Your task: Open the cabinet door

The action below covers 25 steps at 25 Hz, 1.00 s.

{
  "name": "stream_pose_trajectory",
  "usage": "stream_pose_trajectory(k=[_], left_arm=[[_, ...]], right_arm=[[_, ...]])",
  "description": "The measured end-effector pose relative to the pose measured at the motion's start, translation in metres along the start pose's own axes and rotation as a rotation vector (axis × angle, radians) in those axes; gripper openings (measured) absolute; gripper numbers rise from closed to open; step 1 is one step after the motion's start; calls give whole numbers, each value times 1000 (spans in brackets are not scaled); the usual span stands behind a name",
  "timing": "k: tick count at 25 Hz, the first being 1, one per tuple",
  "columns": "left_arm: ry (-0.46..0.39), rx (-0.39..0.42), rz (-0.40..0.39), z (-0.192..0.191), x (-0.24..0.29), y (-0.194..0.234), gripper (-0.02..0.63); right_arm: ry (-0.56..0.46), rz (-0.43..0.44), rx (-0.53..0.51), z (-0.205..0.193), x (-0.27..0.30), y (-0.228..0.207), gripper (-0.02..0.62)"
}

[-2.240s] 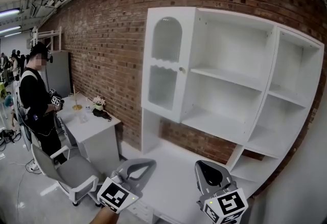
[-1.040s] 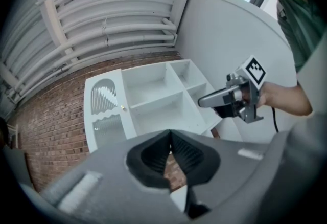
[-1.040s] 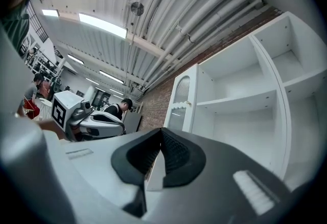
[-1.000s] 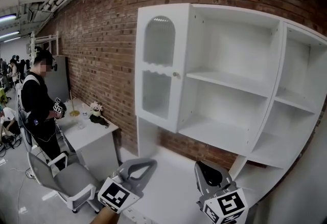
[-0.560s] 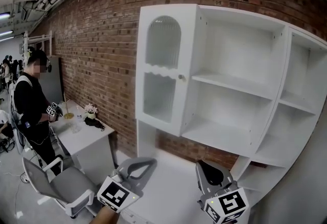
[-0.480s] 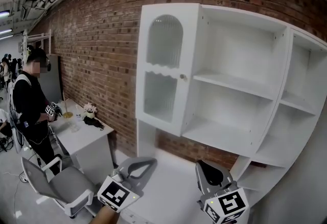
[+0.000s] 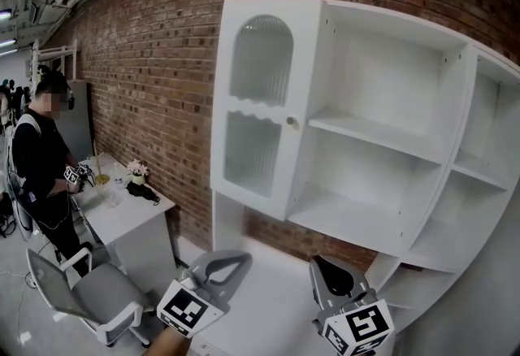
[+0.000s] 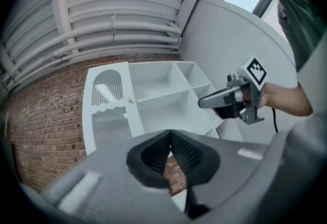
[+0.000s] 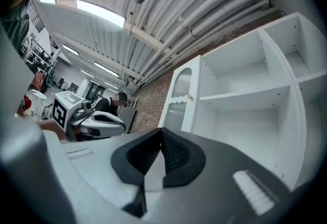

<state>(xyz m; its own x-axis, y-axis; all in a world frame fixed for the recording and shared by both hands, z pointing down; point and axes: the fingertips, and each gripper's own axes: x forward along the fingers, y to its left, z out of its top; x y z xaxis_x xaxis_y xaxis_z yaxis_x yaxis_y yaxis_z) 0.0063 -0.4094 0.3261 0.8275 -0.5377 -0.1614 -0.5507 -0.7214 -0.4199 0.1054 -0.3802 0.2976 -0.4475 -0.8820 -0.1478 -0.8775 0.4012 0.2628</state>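
The white cabinet door (image 7: 260, 102) has an arched ribbed-glass panel and a small round knob (image 7: 291, 123). It covers the left compartment of a white shelf unit on the brick wall. Both grippers sit low in the head view, well short of the door. My left gripper (image 7: 221, 265) is shut with nothing in it, and its jaws meet at the tips in the left gripper view (image 8: 170, 137). My right gripper (image 7: 323, 267) is likewise shut and empty (image 9: 162, 134). The door (image 8: 107, 110) (image 9: 180, 96) shows far beyond both pairs of jaws.
Open white shelves (image 7: 382, 135) fill the unit right of the door, above a white counter (image 7: 268, 289). At left, a person (image 7: 36, 159) stands by a white desk (image 7: 130, 212) with small items, and a grey chair (image 7: 73, 289) is in front.
The cabinet has grown larger in the head view and the person at left has slid toward the edge. Both grippers keep their places at the bottom, still shut.
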Motion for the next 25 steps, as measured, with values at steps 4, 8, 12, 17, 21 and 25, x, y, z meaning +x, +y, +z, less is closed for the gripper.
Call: stream_pose_trajectory(k=[4,8,12,17,21,25], left_arm=[[10,0,16,-1,15,4,2],[22,10,43,-6,32,14,2],[49,24,63,-15,50,19,2],[46,31,103,-16,75,27,2],[52,57,120,-15,95,29,2],[51,69,126,-13,111,33,2]], right_arm=[[-6,26,6,-3,12,-16,5],[-12,57,6,-8,25,-29,5],[-18,88,10,-15,38,-45,5],[-34,121,2,-20,44,-65,5],[-45,133,-2,-24,41,-82,5],[-48,134,0,-29,43,-94,5]])
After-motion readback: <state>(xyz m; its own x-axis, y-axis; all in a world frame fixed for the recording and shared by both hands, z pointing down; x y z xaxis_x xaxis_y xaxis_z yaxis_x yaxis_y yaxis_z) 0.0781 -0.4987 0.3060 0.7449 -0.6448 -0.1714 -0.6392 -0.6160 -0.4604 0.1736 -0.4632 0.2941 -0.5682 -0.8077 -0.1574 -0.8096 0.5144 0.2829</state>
